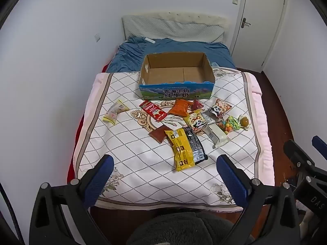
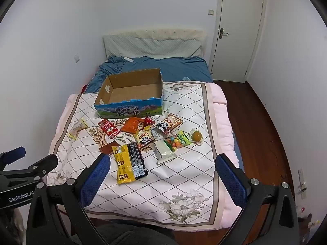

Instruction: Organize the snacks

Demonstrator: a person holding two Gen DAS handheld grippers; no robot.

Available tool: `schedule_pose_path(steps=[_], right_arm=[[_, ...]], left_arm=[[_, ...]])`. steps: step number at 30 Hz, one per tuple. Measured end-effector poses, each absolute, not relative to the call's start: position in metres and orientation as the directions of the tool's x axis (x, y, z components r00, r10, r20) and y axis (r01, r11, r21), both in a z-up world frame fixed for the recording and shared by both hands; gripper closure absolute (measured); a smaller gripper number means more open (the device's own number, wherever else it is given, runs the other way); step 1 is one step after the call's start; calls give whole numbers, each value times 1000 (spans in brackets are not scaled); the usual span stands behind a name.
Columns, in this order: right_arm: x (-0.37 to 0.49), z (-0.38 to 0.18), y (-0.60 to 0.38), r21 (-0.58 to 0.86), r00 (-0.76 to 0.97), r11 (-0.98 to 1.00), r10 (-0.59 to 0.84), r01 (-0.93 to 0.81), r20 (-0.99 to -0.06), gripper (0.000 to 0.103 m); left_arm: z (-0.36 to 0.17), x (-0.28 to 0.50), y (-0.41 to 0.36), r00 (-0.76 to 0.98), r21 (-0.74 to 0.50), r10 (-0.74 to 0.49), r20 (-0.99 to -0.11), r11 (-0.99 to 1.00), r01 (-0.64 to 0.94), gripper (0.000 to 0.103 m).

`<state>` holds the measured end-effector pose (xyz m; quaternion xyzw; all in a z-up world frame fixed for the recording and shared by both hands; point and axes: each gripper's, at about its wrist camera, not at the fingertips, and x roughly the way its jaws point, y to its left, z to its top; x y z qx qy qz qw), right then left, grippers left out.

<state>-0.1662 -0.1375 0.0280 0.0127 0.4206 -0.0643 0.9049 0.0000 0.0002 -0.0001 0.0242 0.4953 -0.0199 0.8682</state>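
An empty cardboard box (image 1: pixel 176 69) (image 2: pixel 132 87) with a blue printed front stands on the quilt, beyond several snack packets. Nearest me lies a yellow and black packet (image 1: pixel 185 148) (image 2: pixel 128 162). A red packet (image 1: pixel 153 110) (image 2: pixel 108 130), an orange one (image 1: pixel 180 107) (image 2: pixel 131 124), panda packets (image 1: pixel 219 107) (image 2: pixel 169 123), a white bar (image 1: pixel 215 133) (image 2: pixel 164 152) and a lone yellow packet (image 1: pixel 115 112) (image 2: pixel 77 129) lie around. My left gripper (image 1: pixel 163 169) hangs open above the quilt's near edge, holding nothing. My right gripper (image 2: pixel 162 170) is open and empty too.
The white quilt (image 1: pixel 132 163) (image 2: pixel 184 173) covers the bed's near half; a blue sheet (image 1: pixel 175 49) (image 2: pixel 173 67) and a pillow lie beyond. A white wall runs along the left, a closed door (image 1: pixel 259 20) (image 2: pixel 237 30) at the back right. Wooden floor (image 2: pixel 265 132) lies right of the bed.
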Motion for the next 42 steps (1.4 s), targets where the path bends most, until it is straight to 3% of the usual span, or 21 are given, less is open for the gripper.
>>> schedule_pose_path(steps=[42], right_arm=[[-165,42,-131,-32,662,991,-112,132,-741,0]], left_arm=[[12,3,-2,535,14,-28,-845,997,75,0]])
